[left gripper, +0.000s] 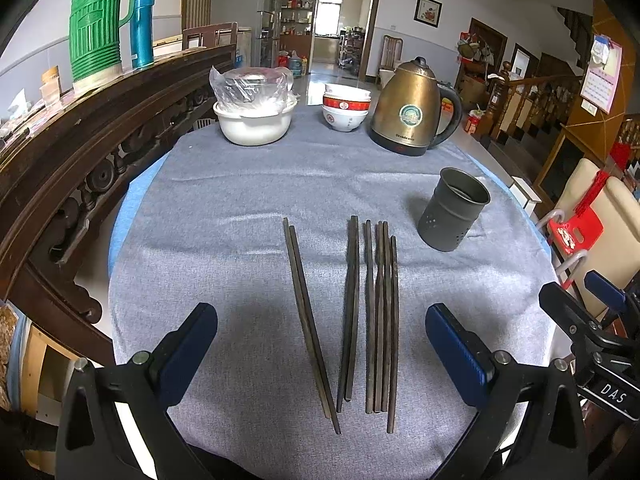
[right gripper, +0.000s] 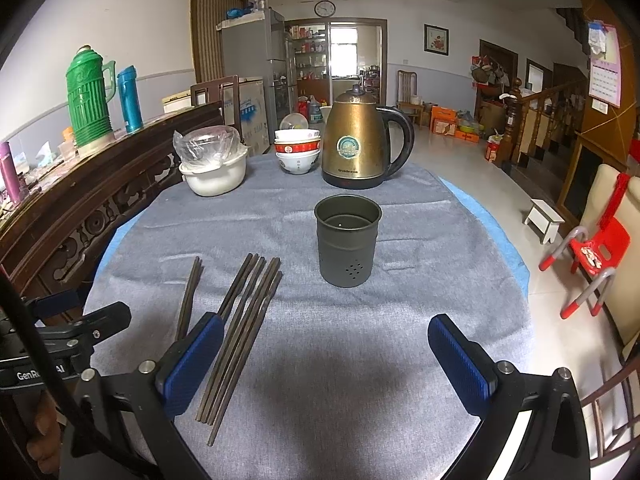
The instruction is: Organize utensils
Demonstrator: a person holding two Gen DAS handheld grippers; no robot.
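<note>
Nothing has gone in yet, I'd say: the dark chopsticks (left gripper: 370, 312) all lie flat on the grey-clothed desk (left gripper: 240, 200), and the metal holder (right gripper: 347, 240) stands upright and empty just right of them. Both the left gripper (left gripper: 322, 354) and right gripper (right gripper: 326, 364) hang wide, holding nothing. There's open cloth around the holder; kettle (right gripper: 358, 146) and bowls (right gripper: 298, 152) sit well back.
</note>
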